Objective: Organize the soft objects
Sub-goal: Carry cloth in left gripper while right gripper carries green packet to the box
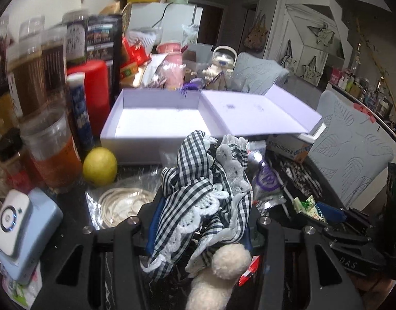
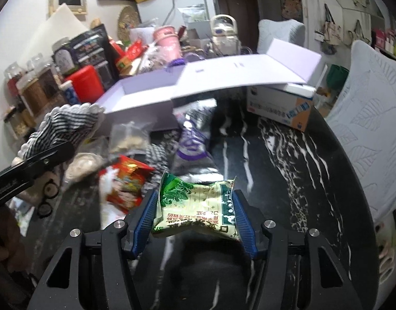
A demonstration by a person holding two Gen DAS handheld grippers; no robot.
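My left gripper [image 1: 200, 214] is shut on a bundle of black-and-white checked cloth [image 1: 198, 180] with white lace trim and fluffy white pom-poms [image 1: 231, 258]; the cloth hides the fingertips. Just beyond it stands an open lavender box [image 1: 136, 147], its lid [image 1: 249, 113] folded out flat to the right. My right gripper [image 2: 195, 199] is shut on a green snack packet [image 2: 195, 211], the blue pads [image 2: 146, 211] pressing both its sides above the black marble table [image 2: 275, 168]. In the right wrist view the checked cloth [image 2: 66, 124] and the left gripper [image 2: 43, 160] show at the left, near the box [image 2: 138, 113].
A lemon [image 1: 100, 166], jars [image 1: 50, 149] and a red canister [image 1: 94, 90] crowd the left. A bagged white cord [image 1: 120, 204], a purple packet [image 1: 265, 178] and a red packet [image 2: 125, 180] lie before the box. A cardboard carton [image 2: 280, 106] sits under the lid. Grey-covered chairs [image 1: 353, 160] stand right.
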